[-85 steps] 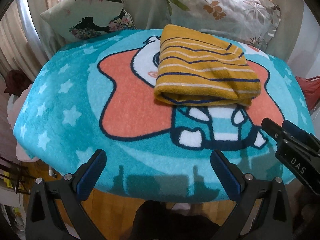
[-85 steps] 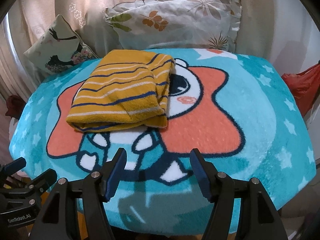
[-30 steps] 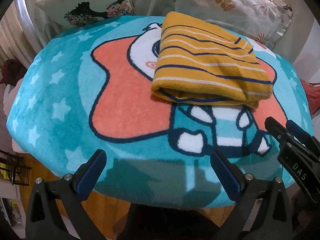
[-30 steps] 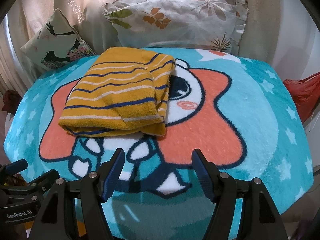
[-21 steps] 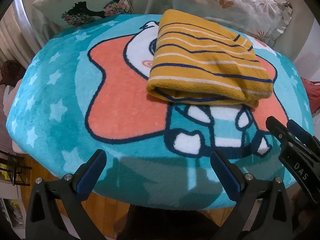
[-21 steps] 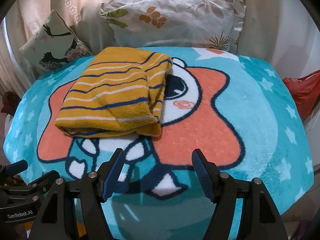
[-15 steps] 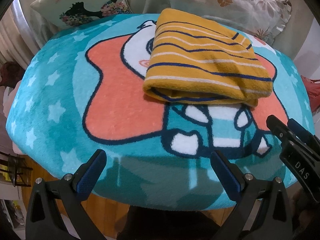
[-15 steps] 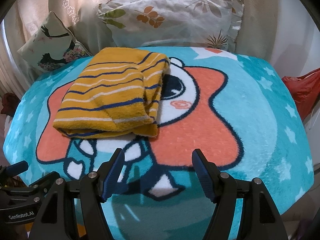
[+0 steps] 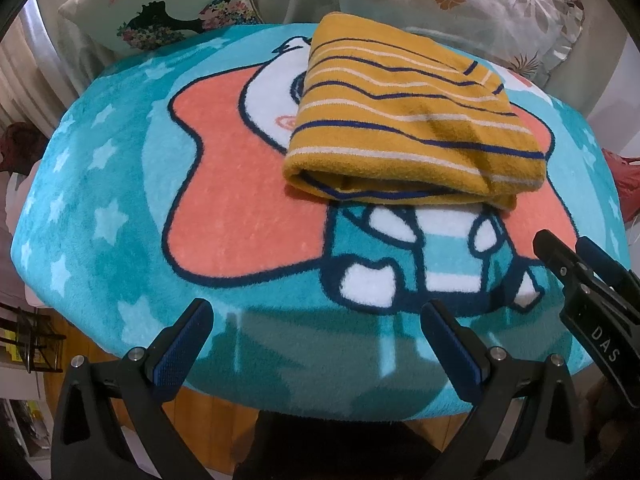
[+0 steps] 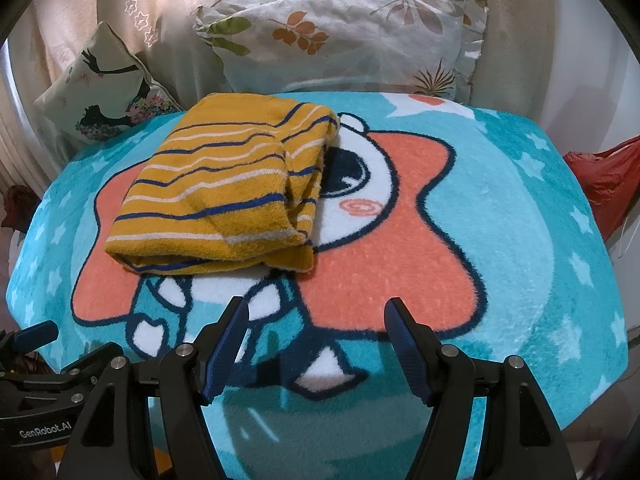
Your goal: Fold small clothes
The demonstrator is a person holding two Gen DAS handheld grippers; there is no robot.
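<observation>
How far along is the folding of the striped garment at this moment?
Done: the yellow striped garment lies folded in a compact stack on the blue cartoon blanket. In hand: nothing; the left gripper and right gripper are open and empty. Left: no other unfolded clothes are visible.

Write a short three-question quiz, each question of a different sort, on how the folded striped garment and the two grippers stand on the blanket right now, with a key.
1. True or false: the mustard striped garment lies folded on the cartoon blanket.
2. Multiple choice: the right gripper is (A) shut on the garment, (B) open and empty, (C) shut on a pillow.
3. Fill in: the left gripper is open, with only the ____ showing between its fingertips.

Key: 1 true; 2 B; 3 blanket.
</observation>
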